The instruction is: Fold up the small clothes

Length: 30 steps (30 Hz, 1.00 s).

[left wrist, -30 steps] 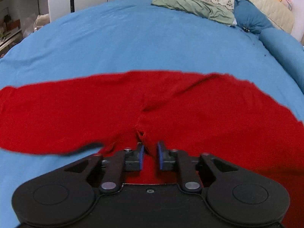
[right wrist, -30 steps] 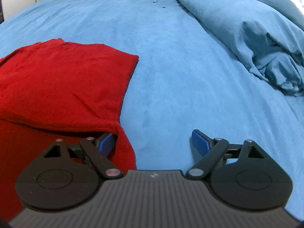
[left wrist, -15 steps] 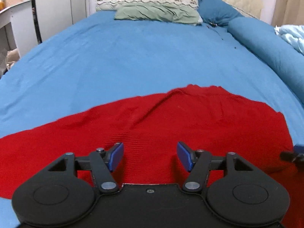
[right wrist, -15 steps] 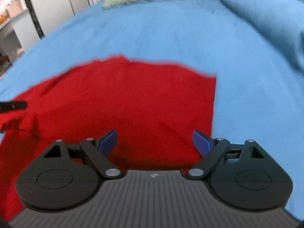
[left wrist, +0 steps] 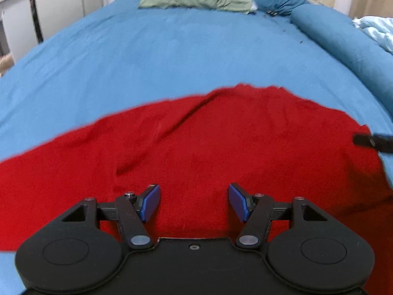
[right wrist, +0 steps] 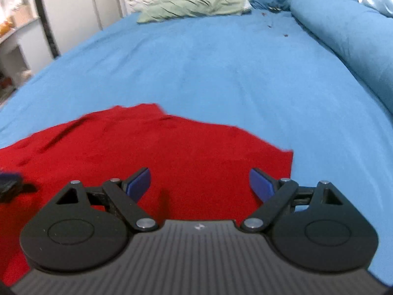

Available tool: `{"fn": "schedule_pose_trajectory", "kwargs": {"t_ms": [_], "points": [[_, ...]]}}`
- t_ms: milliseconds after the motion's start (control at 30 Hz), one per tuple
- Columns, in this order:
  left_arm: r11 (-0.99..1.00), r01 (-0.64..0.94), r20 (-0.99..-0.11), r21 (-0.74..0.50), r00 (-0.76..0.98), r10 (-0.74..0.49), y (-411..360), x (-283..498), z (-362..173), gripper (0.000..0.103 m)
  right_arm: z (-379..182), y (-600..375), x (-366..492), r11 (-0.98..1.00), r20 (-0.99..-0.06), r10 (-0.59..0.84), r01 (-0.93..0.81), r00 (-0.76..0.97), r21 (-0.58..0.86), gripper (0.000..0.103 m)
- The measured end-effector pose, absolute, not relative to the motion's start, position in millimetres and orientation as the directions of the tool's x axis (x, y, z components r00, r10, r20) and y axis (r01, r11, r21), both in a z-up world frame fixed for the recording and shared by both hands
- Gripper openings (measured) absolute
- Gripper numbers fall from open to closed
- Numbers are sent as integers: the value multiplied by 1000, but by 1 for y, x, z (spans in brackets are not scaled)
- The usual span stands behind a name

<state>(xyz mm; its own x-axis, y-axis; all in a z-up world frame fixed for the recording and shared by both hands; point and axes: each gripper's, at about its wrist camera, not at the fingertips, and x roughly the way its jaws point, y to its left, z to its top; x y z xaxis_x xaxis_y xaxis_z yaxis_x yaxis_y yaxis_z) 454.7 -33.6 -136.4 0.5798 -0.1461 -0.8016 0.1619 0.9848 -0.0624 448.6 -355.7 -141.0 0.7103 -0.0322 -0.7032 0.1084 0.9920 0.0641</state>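
Cloth (left wrist: 221,147) lies flat and red on the bed (left wrist: 172,54), just ahead of the left gripper (left wrist: 194,202), whose jaws are spread and empty. Ahead of the right gripper (right wrist: 199,183), also spread, sits the cloth's corner; pinching an edge with each gripper seems best for an even fold.

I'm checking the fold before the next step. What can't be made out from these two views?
- Red garment: near edge hidden by the left gripper; left end cut off.
- Right view: garment blurred; near part behind the right gripper.
- Garment type: unclear.
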Motion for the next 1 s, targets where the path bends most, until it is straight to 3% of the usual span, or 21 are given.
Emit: {"fn": "schedule_pose_trajectory", "kwargs": {"t_ms": [100, 167, 333, 600, 700, 733, 767, 1000], "points": [[986, 149, -801, -81, 578, -154, -30, 453, -142, 67, -165, -383, 476, 980, -753, -89, 192, 652, 50, 103], [985, 156, -801, -74, 578, -152, -31, 453, -143, 67, -166, -394, 481, 976, -740, -63, 197, 669, 96, 103], [986, 150, -799, -77, 582, -151, -30, 454, -136, 67, -152, -383, 474, 984, -738, -84, 171, 669, 44, 103], [993, 42, -740, -109, 664, -109, 14, 416, -64, 68, -60, -318, 422, 993, -662, -34, 99, 749, 60, 103], [992, -34, -730, -125, 680, -69, 50, 402, -42, 82, -37, -277, 406, 993, -652, 2, 78, 758, 93, 103], [990, -62, -727, -127, 684, -51, 63, 398, -37, 95, -32, -264, 401, 991, -655, 27, 68, 756, 119, 103], [988, -93, -721, -126, 693, -27, 77, 393, -32, 100, -30, -249, 399, 989, -660, 39, 65, 750, 133, 103], [940, -305, -735, -150, 670, 100, 192, 372, -34, 100, -40, -161, 398, 981, -689, 65, 79, 722, 176, 103]]}}
